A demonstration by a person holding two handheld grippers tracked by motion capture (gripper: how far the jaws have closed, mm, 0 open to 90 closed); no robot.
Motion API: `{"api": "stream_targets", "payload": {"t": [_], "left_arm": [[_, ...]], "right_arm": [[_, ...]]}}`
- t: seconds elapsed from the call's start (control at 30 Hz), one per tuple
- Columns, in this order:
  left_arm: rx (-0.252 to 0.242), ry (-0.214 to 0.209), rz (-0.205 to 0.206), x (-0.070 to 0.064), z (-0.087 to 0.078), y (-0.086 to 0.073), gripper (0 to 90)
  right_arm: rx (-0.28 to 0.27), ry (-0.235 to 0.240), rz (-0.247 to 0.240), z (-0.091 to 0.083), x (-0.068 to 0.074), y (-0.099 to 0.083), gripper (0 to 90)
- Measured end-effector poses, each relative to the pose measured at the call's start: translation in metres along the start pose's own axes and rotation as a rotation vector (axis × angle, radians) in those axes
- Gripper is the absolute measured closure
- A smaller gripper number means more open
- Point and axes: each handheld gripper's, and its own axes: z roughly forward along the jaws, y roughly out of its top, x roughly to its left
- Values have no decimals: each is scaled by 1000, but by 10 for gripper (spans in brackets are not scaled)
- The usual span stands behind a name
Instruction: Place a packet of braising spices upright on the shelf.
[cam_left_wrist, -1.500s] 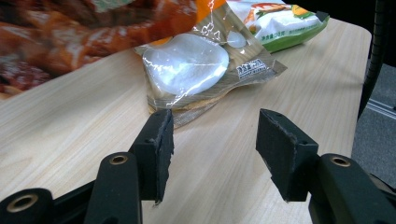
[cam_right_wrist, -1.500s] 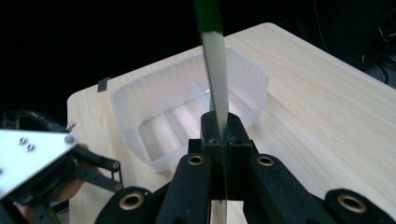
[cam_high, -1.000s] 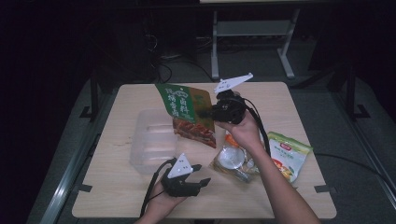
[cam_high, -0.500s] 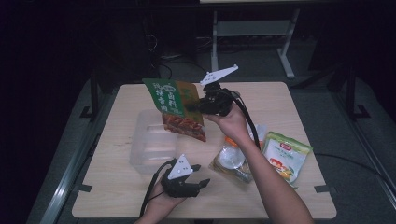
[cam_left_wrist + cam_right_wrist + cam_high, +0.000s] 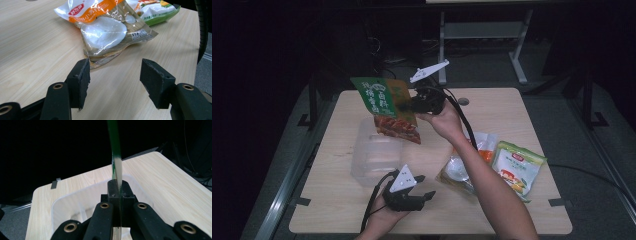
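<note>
Above the clear plastic container, the right gripper is clamping the green snack bag by its edge, holding it in the air. Near the table's front edge, the left gripper is resting with jaws apart, facing the orange-topped packet.

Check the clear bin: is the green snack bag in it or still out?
Out. The right gripper holds the green snack bag in the air above the clear bin, jaws shut on its edge.
</note>
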Motion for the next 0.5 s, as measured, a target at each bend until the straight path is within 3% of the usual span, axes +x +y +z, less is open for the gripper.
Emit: {"api": "stream_targets", "payload": {"t": [0.5], "left_arm": [[-7,-4,-11,1,-1,-1,402]], "right_arm": [[-13,14,22,52,-20,16,897]]}}
